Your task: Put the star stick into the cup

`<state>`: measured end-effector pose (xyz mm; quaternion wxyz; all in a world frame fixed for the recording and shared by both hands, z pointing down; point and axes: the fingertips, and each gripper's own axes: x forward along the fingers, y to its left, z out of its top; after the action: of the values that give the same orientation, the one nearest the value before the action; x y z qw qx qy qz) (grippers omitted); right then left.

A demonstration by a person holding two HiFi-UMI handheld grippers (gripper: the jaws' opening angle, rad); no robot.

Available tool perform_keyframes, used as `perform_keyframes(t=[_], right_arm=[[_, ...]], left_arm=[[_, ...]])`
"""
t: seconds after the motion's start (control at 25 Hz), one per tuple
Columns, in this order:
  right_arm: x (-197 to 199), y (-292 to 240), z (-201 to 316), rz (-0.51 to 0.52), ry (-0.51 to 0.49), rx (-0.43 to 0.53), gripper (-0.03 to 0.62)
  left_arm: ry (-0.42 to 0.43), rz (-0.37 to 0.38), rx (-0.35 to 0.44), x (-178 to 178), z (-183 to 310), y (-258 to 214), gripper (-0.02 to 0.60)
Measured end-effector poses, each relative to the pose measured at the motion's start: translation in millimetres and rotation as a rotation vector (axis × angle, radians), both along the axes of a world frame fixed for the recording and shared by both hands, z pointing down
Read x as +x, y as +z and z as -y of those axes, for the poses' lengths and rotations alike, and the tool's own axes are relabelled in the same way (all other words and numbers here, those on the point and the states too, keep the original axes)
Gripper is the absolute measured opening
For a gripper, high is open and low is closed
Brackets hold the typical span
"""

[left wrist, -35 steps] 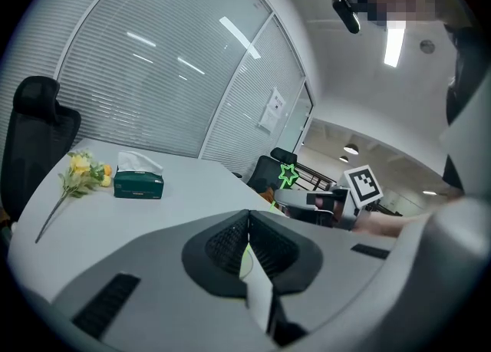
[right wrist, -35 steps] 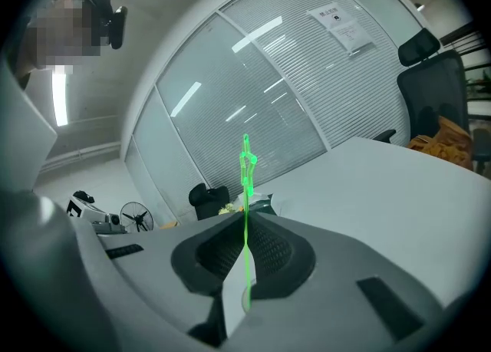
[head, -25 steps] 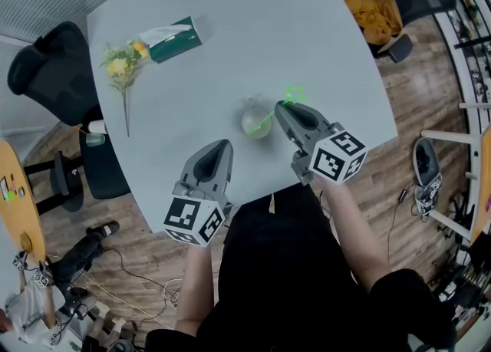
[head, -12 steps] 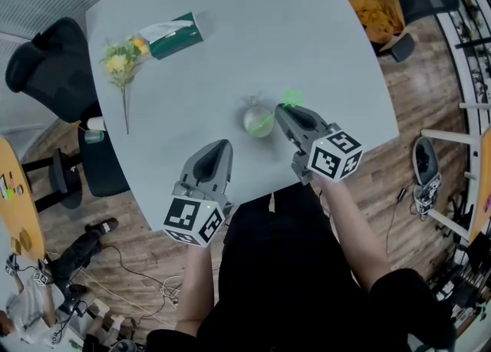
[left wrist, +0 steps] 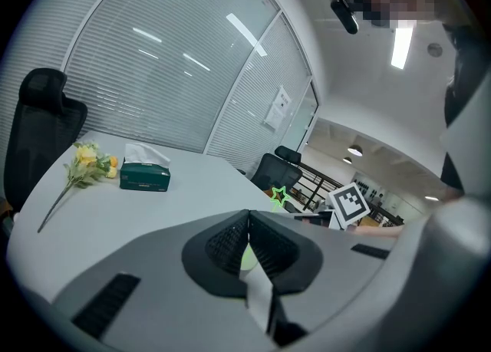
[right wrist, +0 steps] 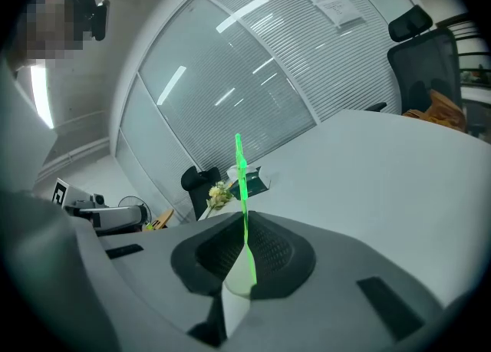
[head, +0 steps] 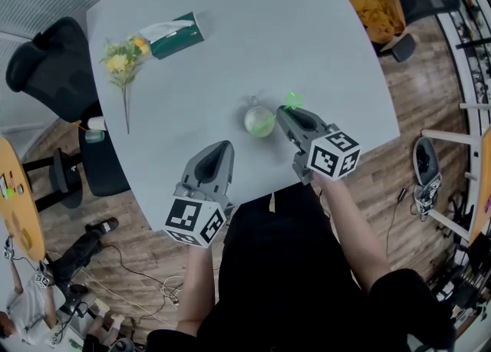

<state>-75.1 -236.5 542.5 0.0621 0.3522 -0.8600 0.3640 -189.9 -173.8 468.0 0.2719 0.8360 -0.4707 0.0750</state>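
Observation:
A clear round cup [head: 259, 120] stands on the grey table [head: 253, 28] near its front edge. My right gripper [head: 282, 110] sits just right of the cup, shut on a thin green star stick [right wrist: 242, 178]. The green star [head: 292, 100] shows above the jaws, and the stick's lower end slants down-left into the cup, tinting it green. In the left gripper view the star [left wrist: 278, 195] appears beside the right gripper's marker cube. My left gripper [head: 225, 146] hovers below-left of the cup, apart from it, its jaws [left wrist: 248, 220] shut with nothing between them.
A green tissue box [head: 175, 36] and a bunch of yellow flowers [head: 123, 59] lie at the table's far left. A black chair [head: 46, 67] stands at the left, and another with orange cloth [head: 376, 5] at the far right.
The right gripper has shifted slightly, and the star has come a little lower and closer to the cup. The cup now looks greener. The left gripper has hardly moved.

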Motion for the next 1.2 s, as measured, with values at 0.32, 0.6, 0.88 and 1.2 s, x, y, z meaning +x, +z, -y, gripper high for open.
perform_keyframes(t=[0.32,0.6,0.88,1.2], right_arm=[[5,7,2,0.002,0.028,-0.009,0.026],[11,12,6,-0.032,0.047,-0.007,0.028],[19,18,8,-0.06,0.069,-0.01,0.032],[24,23,7,-0.077,0.086,-0.015,0.046]], left_arm=[[-0.002,-0.001,0.005,0,-1,0,-0.002],[-0.004,-0.003,0.011,-1,-3,-2,-0.002],[-0.011,-0.001,0.02,-1,-5,-4,-0.002],[-0.01,0.002,0.023,1,-8,-6,-0.002]])
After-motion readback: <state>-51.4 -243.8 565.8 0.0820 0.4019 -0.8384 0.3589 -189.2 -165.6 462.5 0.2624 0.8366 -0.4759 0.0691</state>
